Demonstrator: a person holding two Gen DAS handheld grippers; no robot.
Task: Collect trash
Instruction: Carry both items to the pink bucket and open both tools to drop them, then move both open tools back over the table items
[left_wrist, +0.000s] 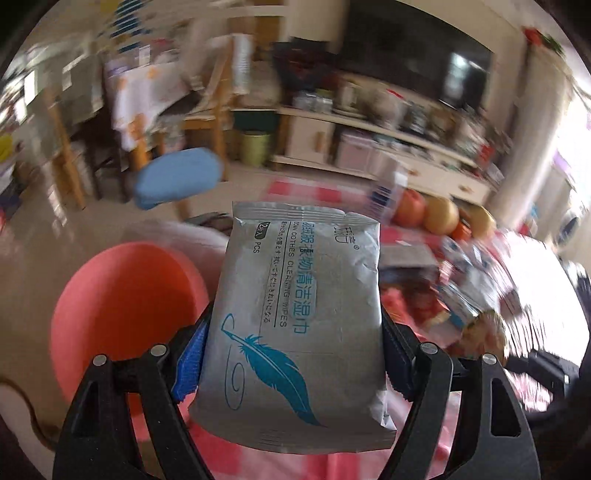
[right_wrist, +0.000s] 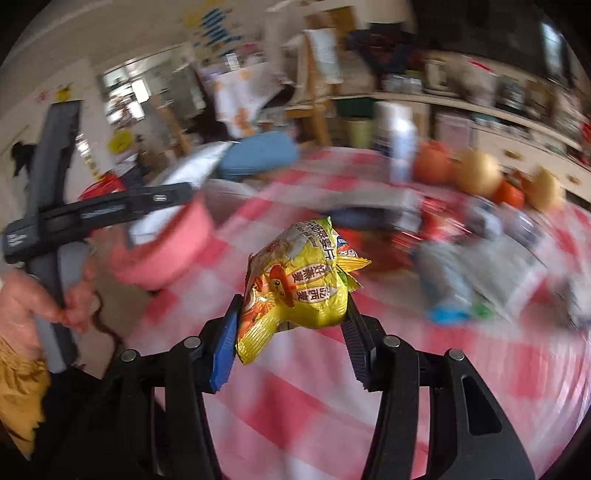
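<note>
My left gripper is shut on a grey wet-wipes packet with a blue feather print, held upright above the table edge. Just left of it and lower sits a round pink bin. My right gripper is shut on a crumpled yellow snack wrapper over the red-and-white checked tablecloth. In the right wrist view the left gripper shows at the left, in a person's hand, with the grey packet above the pink bin.
More wrappers and packets lie blurred on the cloth at the right. Apples and oranges and a bottle stand at the table's far side. A blue stool, wooden chairs and a TV cabinet stand beyond.
</note>
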